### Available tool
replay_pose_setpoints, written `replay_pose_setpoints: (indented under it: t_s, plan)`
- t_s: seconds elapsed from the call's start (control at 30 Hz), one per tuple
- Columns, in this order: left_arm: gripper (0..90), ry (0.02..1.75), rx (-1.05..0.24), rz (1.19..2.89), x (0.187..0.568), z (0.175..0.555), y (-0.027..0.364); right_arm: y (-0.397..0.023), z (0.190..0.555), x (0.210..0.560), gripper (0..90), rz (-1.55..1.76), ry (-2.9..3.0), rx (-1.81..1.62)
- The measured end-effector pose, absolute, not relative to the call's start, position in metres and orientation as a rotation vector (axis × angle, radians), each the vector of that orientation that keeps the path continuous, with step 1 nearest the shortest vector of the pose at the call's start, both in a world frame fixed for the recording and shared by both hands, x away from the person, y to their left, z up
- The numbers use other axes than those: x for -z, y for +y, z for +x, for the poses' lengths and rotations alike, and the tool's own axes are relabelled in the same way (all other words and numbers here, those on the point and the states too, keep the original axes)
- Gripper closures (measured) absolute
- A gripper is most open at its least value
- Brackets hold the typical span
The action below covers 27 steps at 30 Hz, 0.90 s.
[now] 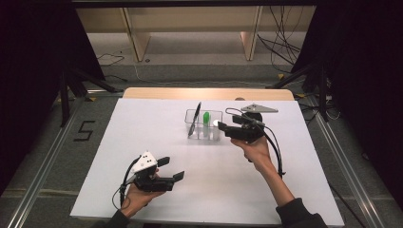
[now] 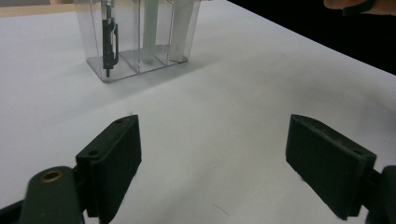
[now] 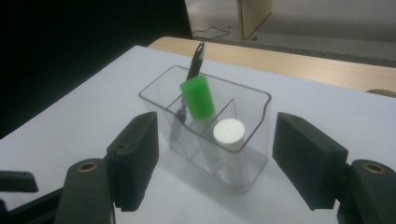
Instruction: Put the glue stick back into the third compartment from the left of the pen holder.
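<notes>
Standing upright: clear three-compartment holder [image 3: 254, 119], pen [image 3: 195, 60], green-capped marker [image 3: 197, 95]

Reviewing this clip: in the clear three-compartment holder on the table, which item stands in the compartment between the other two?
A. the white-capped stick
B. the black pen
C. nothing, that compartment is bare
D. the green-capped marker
D: in the right gripper view the green-capped marker stands in the middle compartment of the clear holder, with the black pen on one side and the white-capped stick on the other.

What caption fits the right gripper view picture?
Open right gripper facing a clear holder with three pens.
</notes>
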<state>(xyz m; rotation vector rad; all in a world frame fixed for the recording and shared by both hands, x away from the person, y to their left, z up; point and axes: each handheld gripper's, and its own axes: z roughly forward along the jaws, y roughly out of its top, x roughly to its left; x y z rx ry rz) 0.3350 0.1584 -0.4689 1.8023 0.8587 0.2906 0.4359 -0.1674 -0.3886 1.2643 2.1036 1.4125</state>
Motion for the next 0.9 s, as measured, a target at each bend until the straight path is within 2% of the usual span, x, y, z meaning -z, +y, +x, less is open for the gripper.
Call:
replay_pose_setpoints:
  t_s: [0.9]
  plan:
    - [17.9,0.855,-0.278,1.795,0.469,0.335,0.157,-0.181,0.372,0.409,28.5,1.079,2.125,-1.455]
